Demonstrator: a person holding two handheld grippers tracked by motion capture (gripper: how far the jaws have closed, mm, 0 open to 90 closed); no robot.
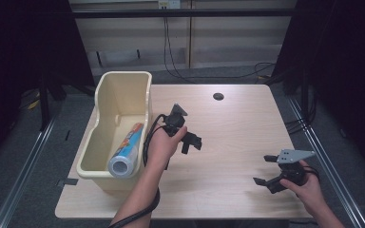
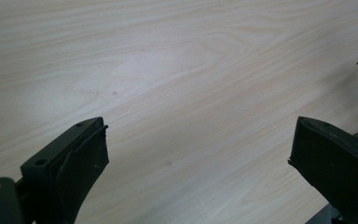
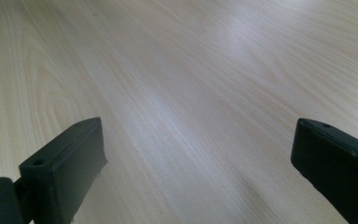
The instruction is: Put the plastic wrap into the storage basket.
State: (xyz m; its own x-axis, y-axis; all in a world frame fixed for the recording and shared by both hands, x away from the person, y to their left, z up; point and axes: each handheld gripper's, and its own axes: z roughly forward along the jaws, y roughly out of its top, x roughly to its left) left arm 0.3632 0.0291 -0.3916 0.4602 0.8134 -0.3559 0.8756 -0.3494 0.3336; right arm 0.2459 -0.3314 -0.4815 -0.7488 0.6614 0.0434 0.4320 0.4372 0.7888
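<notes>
Wood table stretches bare from centre to right, open room on every side of the hands. Cream bin sits at its left edge, and the roll lies inside, long axis running front to back along the bin's right wall, its near end tipped up at the front rim. Left gripper hovers just right of the bin, nearer the roll, jaws spread wide, nothing between them. Right gripper waits well apart near the front right, likewise released and empty.
</notes>
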